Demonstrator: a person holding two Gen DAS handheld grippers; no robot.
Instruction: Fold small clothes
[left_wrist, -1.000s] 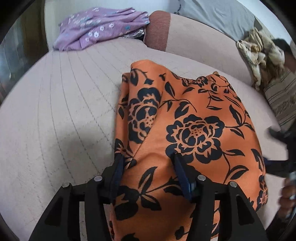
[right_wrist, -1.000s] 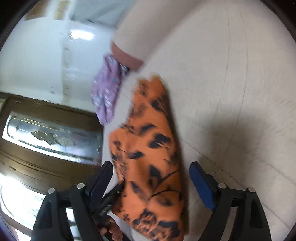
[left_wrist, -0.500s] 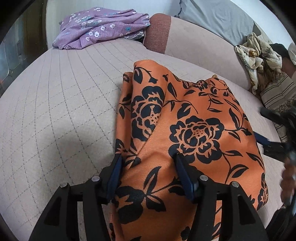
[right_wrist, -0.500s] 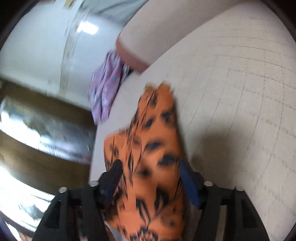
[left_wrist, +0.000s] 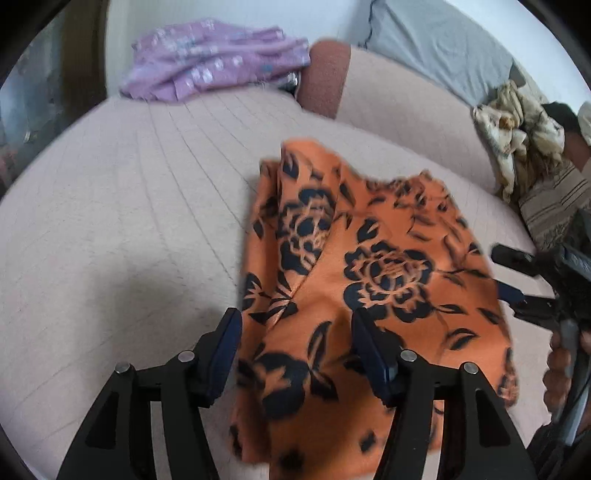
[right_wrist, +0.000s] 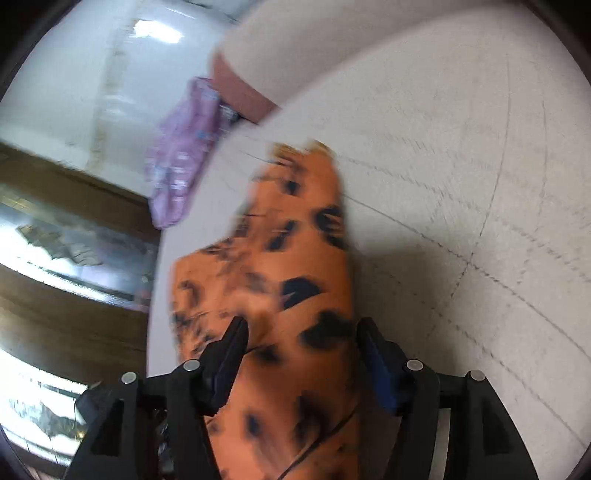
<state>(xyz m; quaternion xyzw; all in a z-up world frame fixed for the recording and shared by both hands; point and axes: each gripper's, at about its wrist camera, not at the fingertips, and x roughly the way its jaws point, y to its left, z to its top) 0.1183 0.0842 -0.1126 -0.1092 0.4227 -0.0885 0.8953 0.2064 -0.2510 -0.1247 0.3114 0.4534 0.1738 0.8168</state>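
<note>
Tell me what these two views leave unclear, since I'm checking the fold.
- Orange floral garment: near edge cut off by the left wrist frame.
- Right gripper: motion blur hides whether its pads press the cloth.
- Purple garment: blurred, shape unreadable.

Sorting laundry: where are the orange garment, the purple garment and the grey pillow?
Orange garment (left_wrist: 388, 266): left wrist view, on its large black flower.
Purple garment (left_wrist: 214, 59): left wrist view, mid-pile.
Grey pillow (left_wrist: 436, 40): left wrist view, its centre.
</note>
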